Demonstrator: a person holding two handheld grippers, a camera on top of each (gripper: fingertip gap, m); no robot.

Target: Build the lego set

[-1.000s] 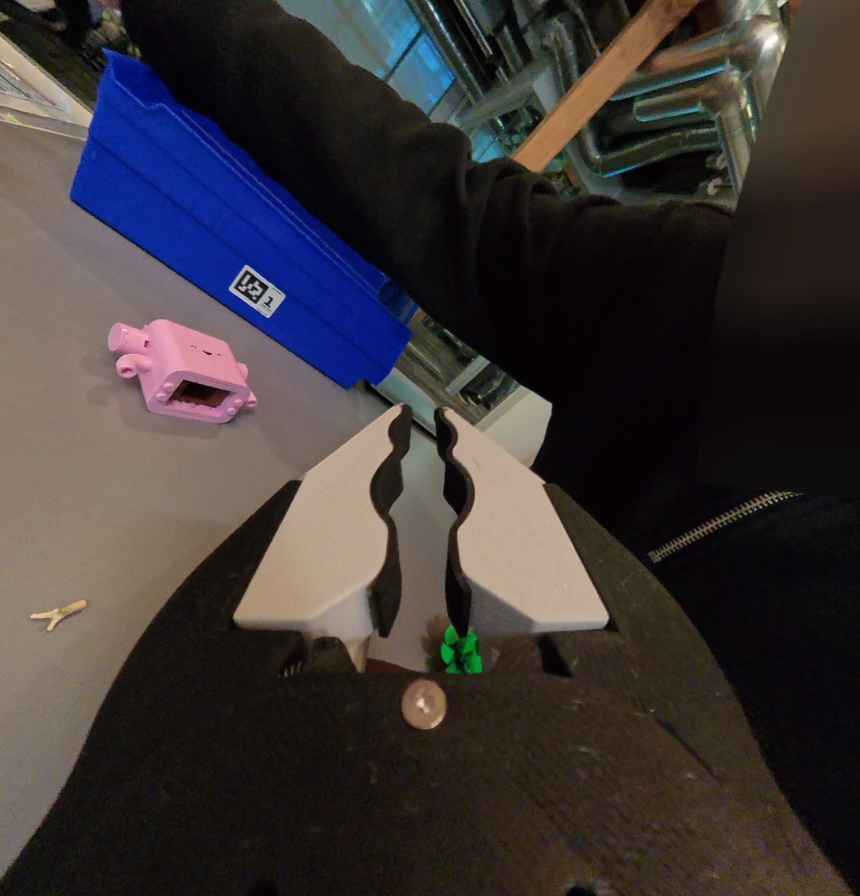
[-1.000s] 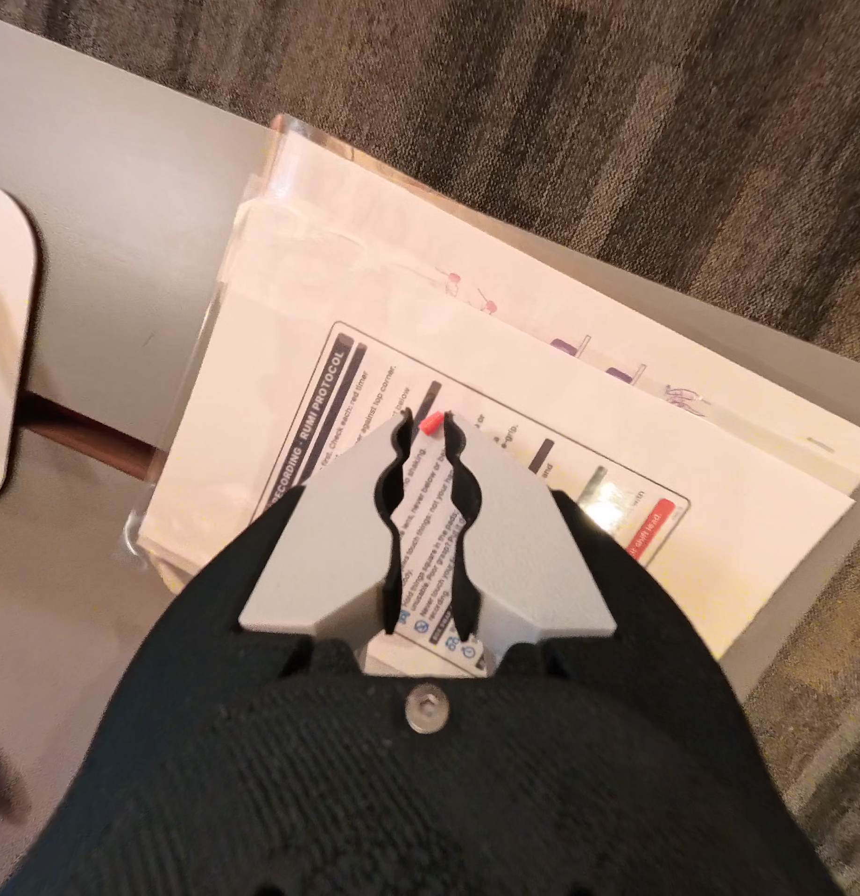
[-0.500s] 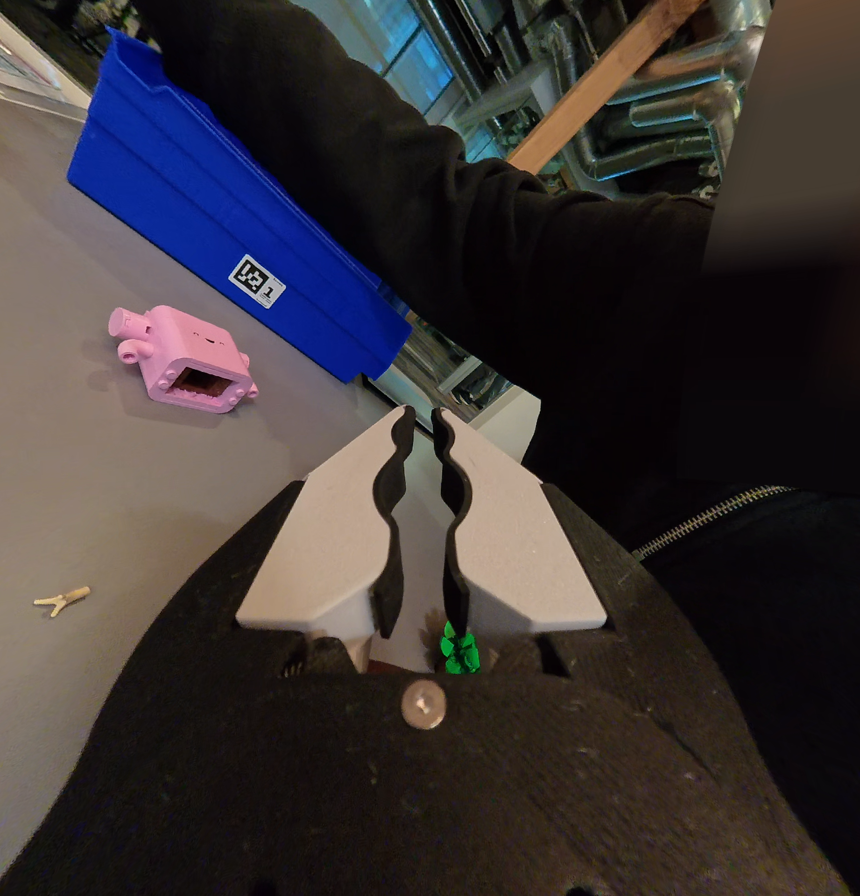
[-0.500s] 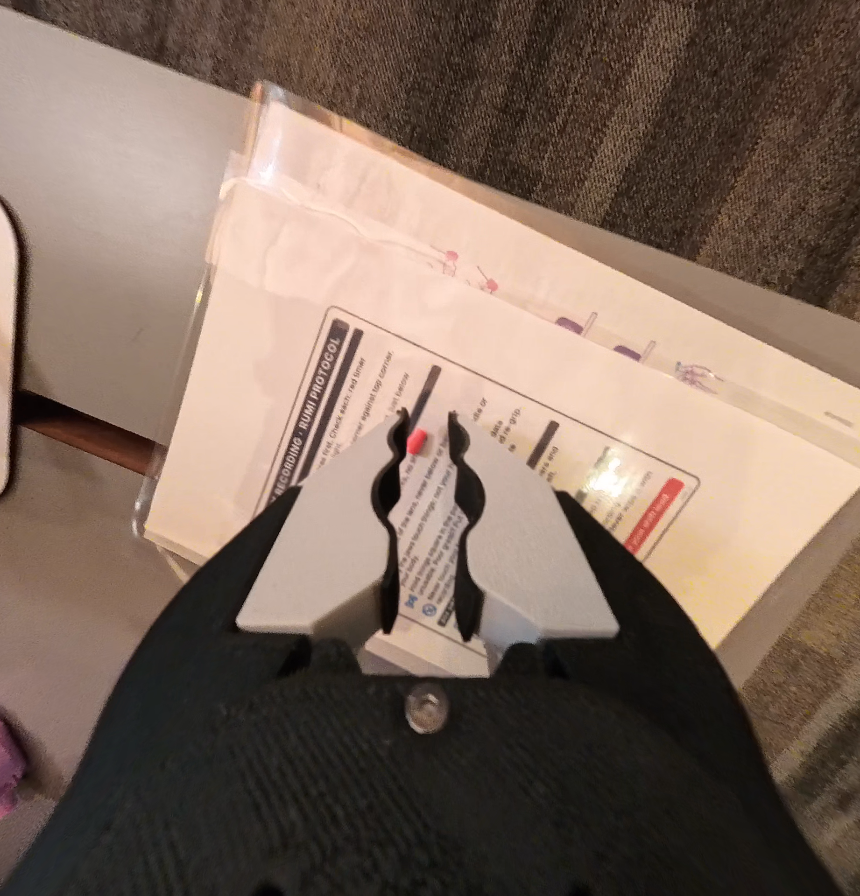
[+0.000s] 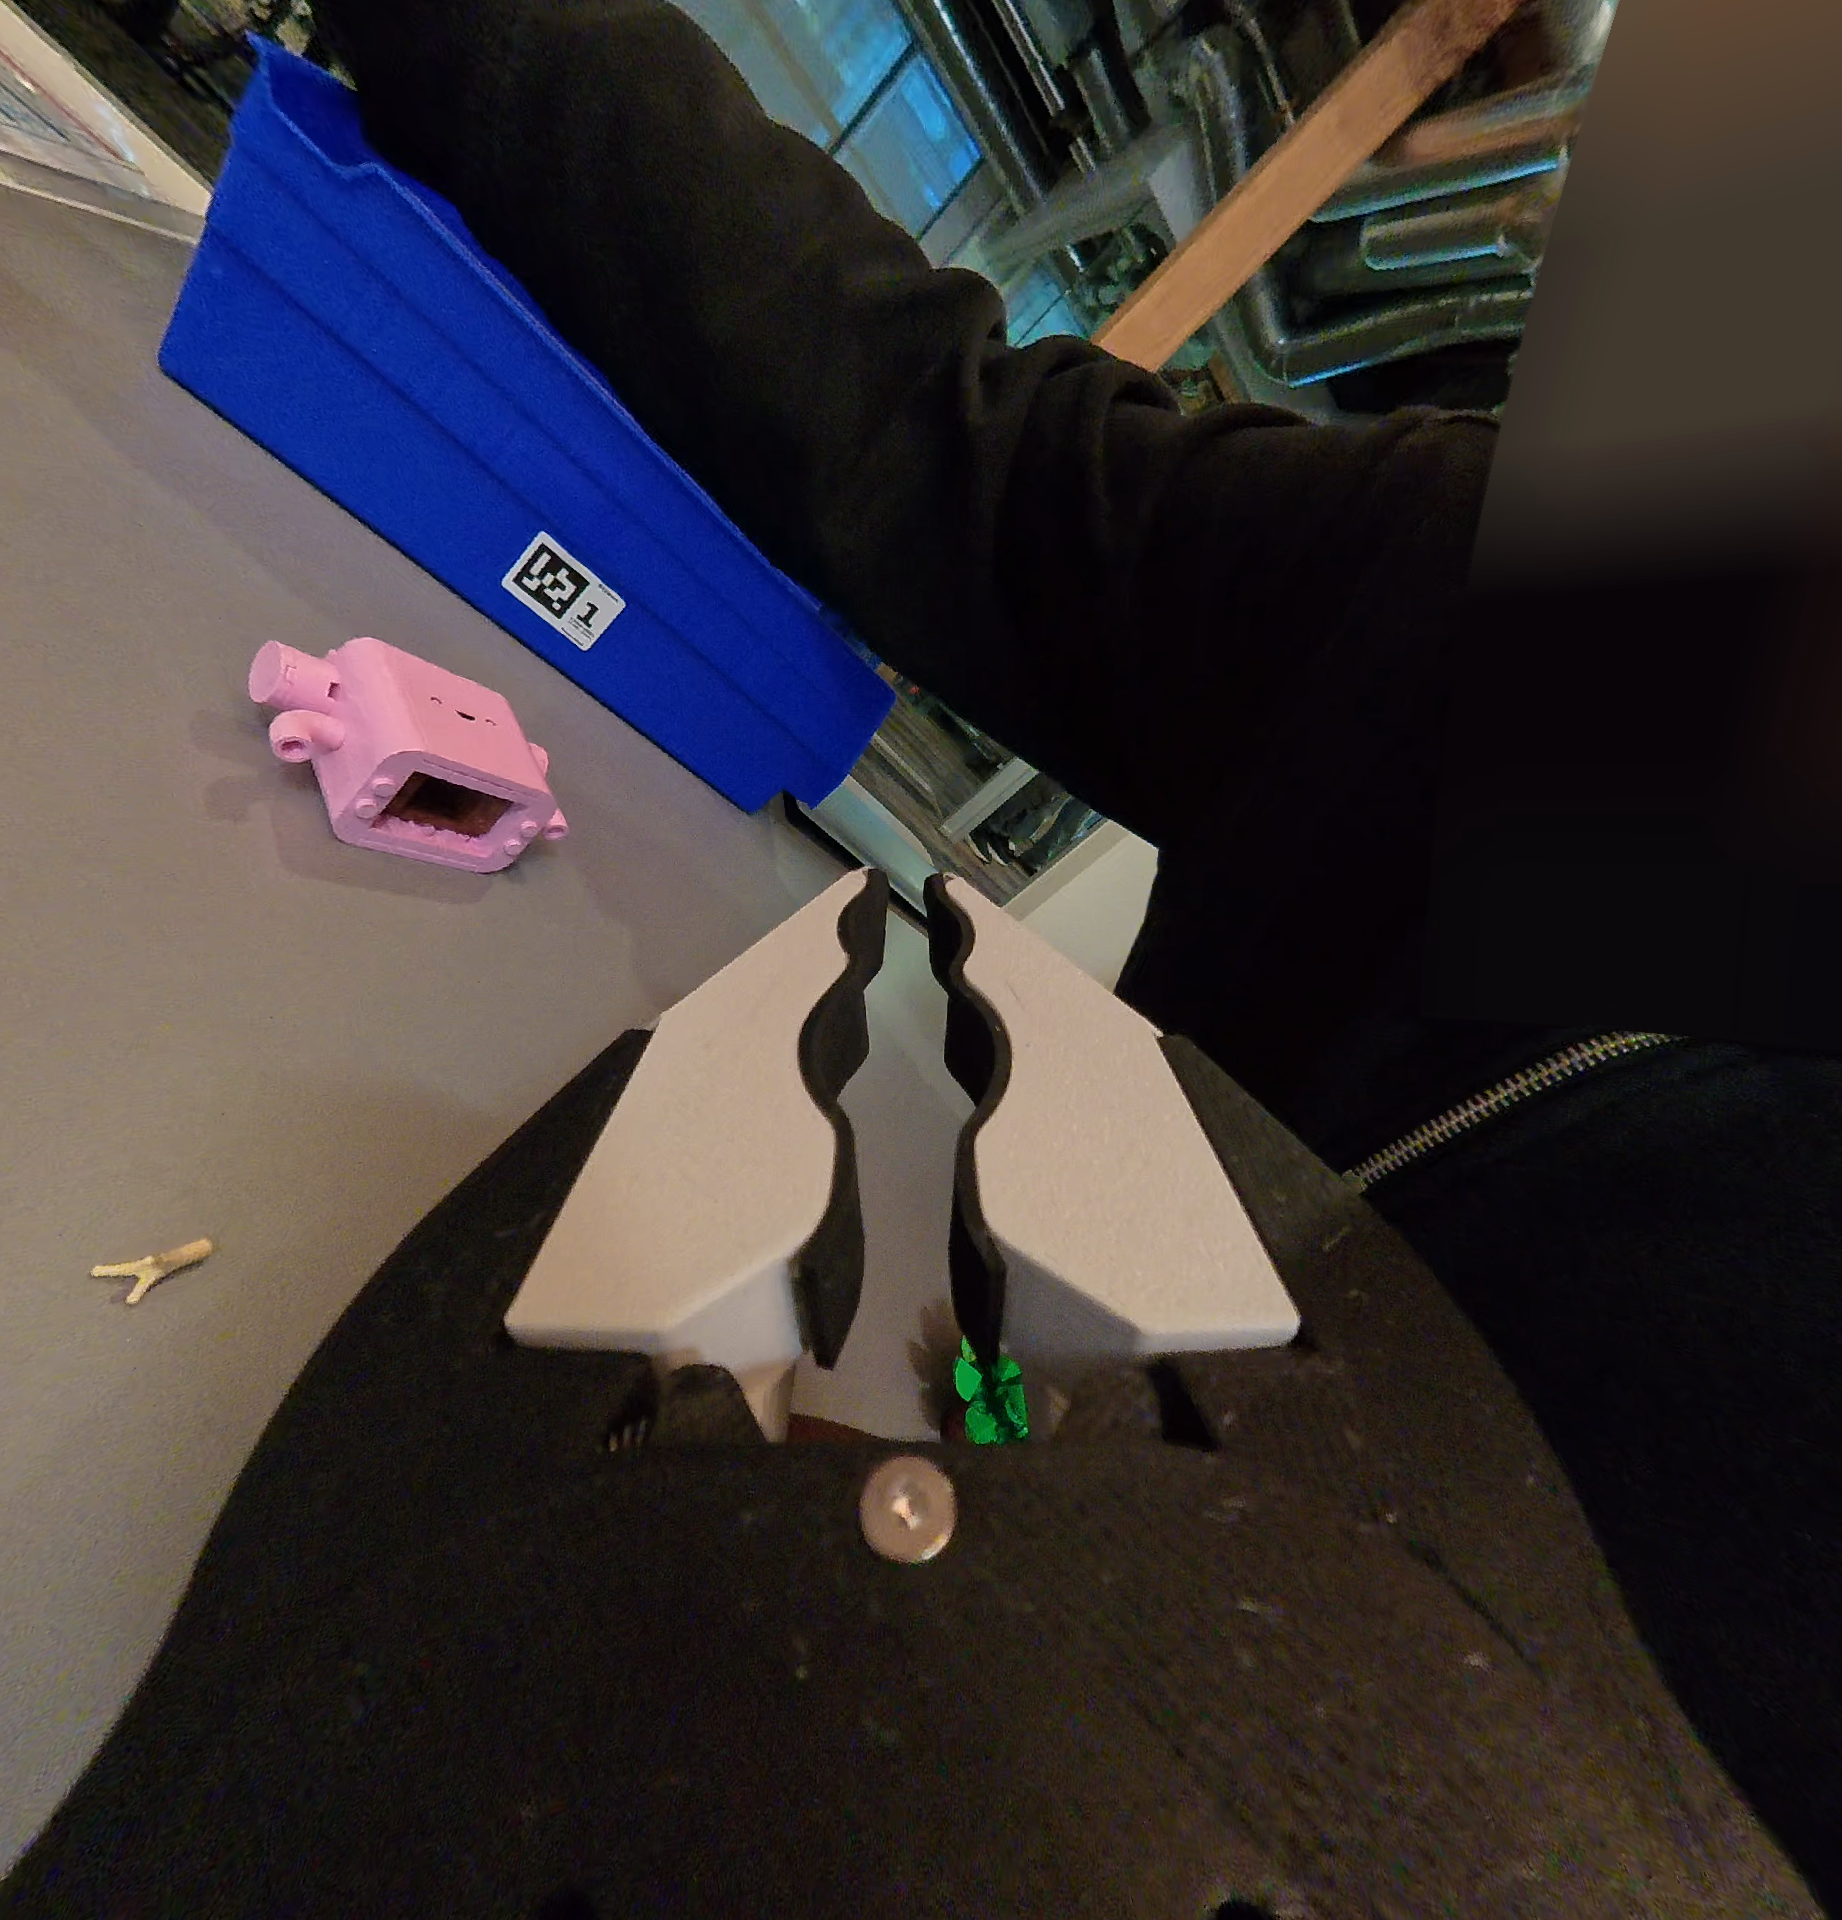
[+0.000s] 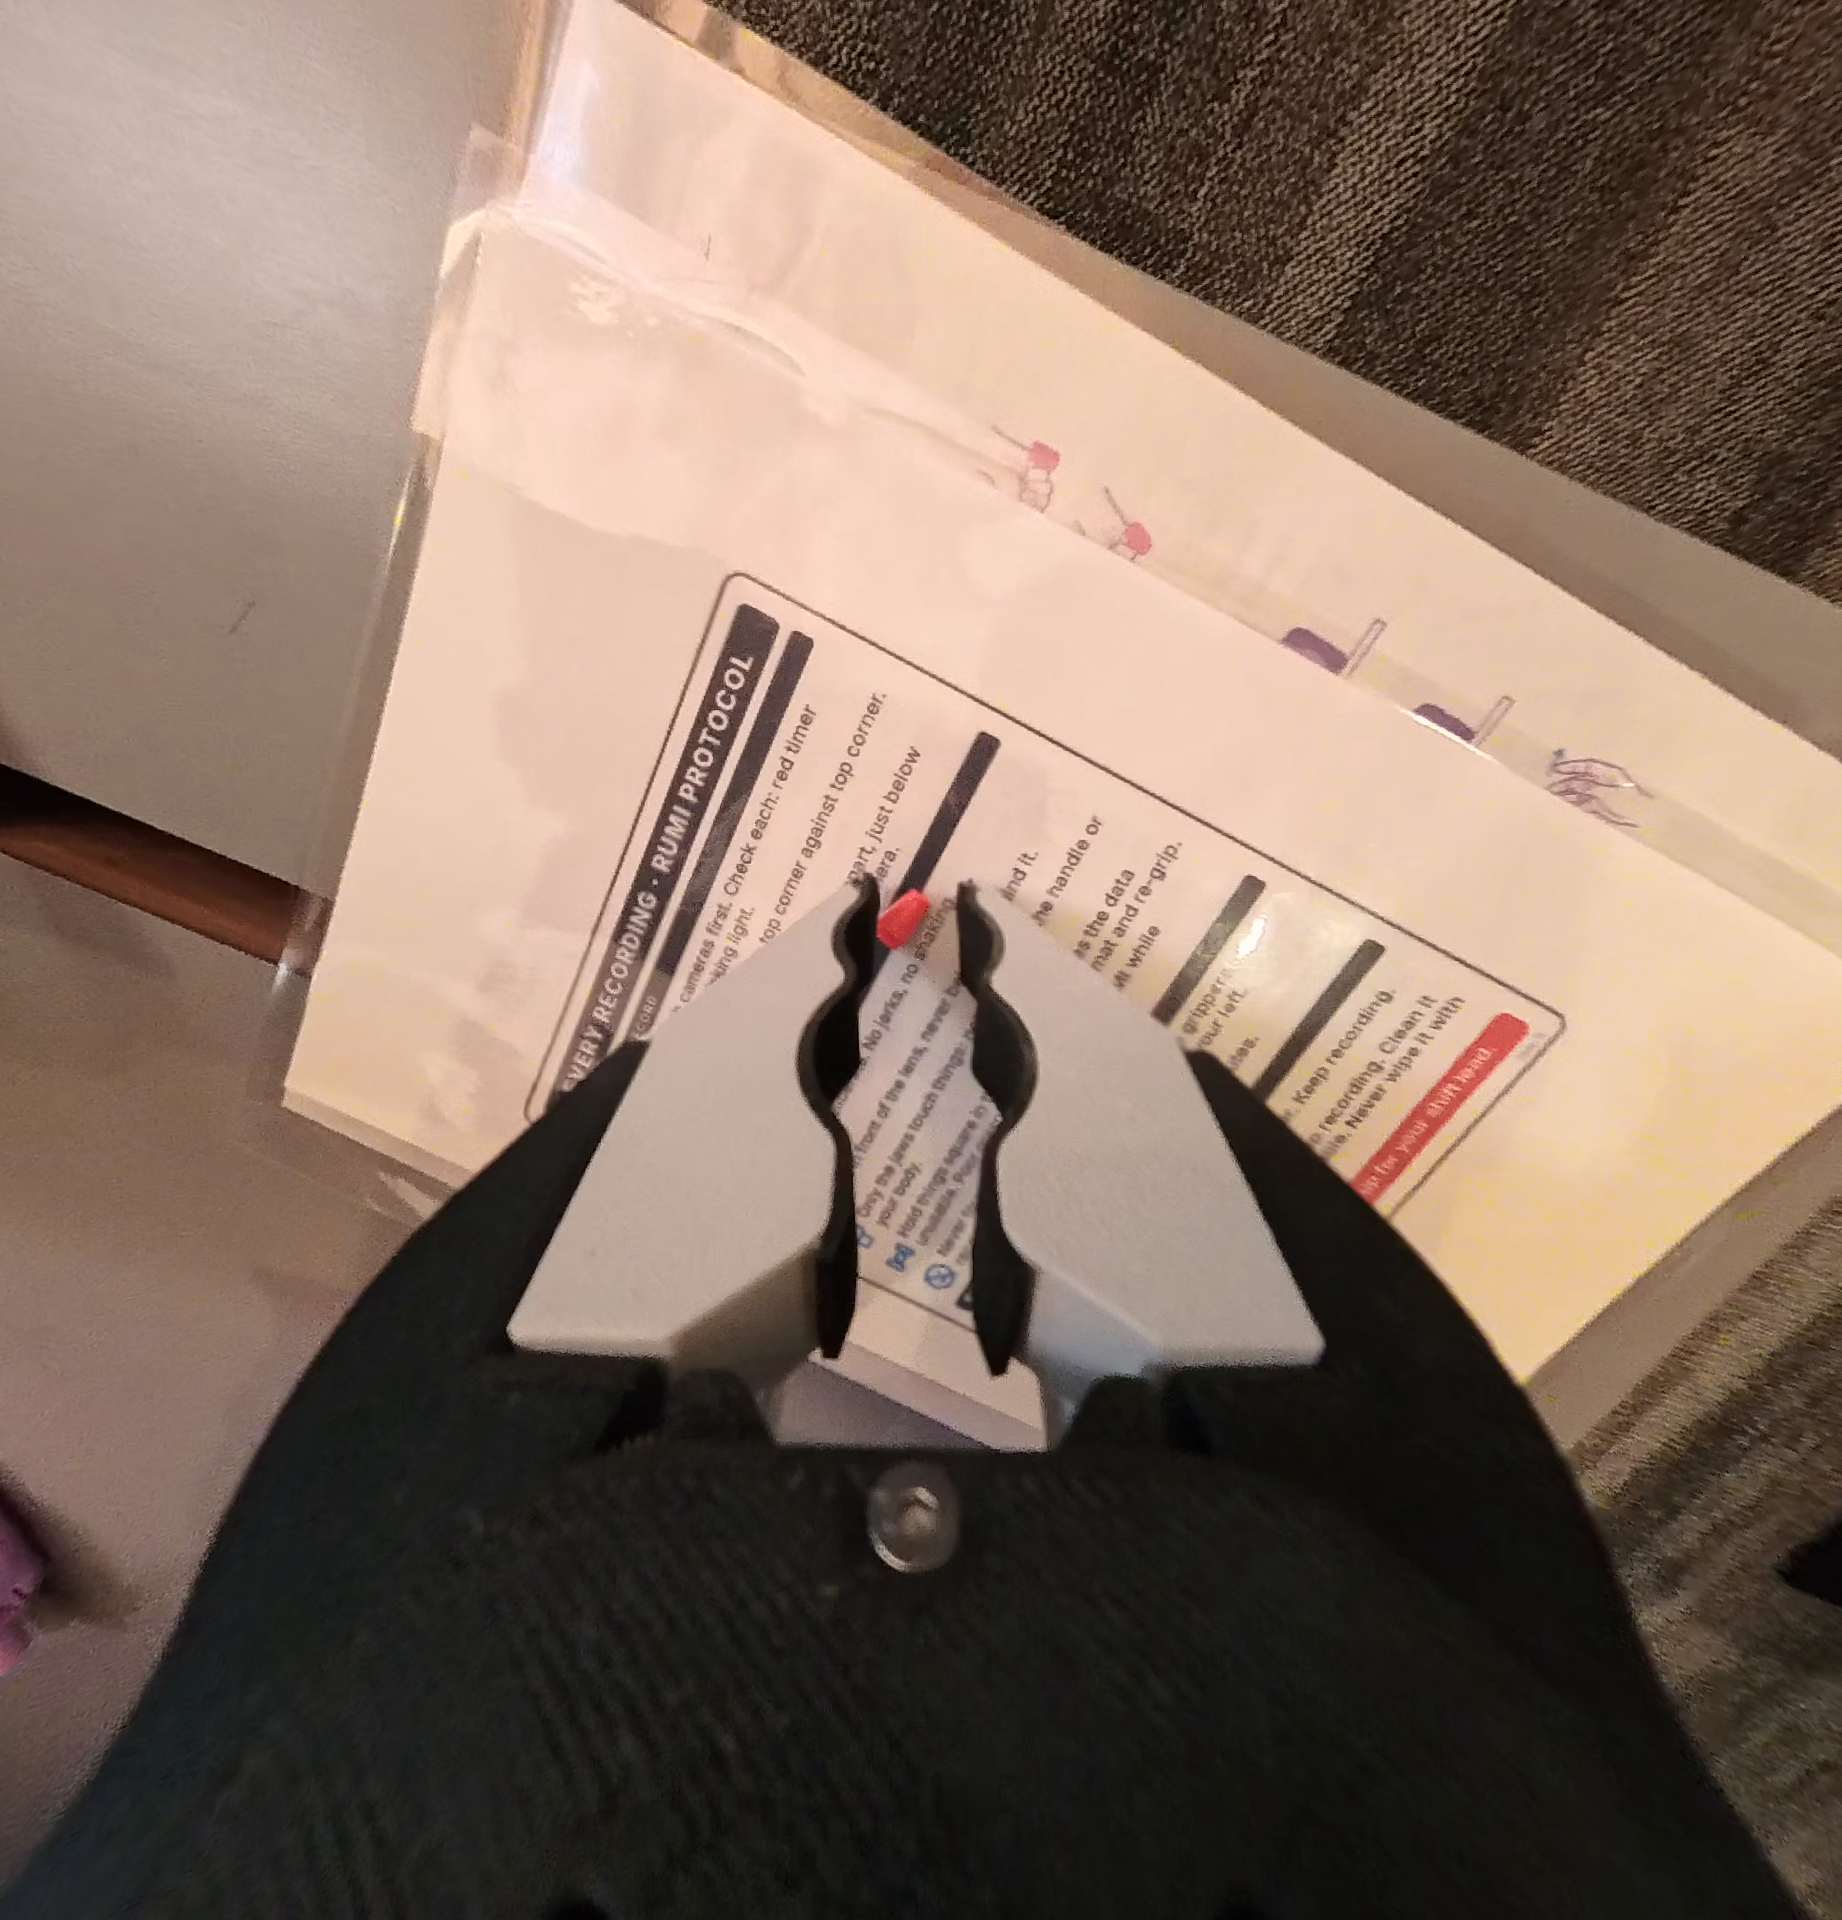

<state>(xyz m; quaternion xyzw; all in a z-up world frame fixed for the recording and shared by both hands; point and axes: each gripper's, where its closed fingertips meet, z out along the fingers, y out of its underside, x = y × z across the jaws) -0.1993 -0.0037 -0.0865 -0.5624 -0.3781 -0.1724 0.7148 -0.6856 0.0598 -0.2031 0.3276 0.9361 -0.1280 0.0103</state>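
Red, a tiny lego piece (image 6: 901, 921) lies on the printed sheet (image 6: 1000, 727) between the parted tips of the right tongs (image 6: 917, 900), unclenched. The left tongs (image 5: 905, 894) gape empty; the pink lego body (image 5: 418, 753) lies well apart on the worktop (image 5: 169, 1039).

A pink lego body (image 5: 410, 756) and a pale cream twig-shaped piece (image 5: 150, 1264) are seen on the grey table (image 5: 169, 1039), beside a blue bin (image 5: 460, 416) marked with a black-and-white square tag. A green piece (image 5: 990, 1397) is glimpsed behind black pads (image 5: 832, 1049) (set in light grey fingers). A small red piece (image 6: 901, 920) is shown over white printed sheets (image 6: 584, 623), with mottled dark carpet (image 6: 1416, 208) beyond
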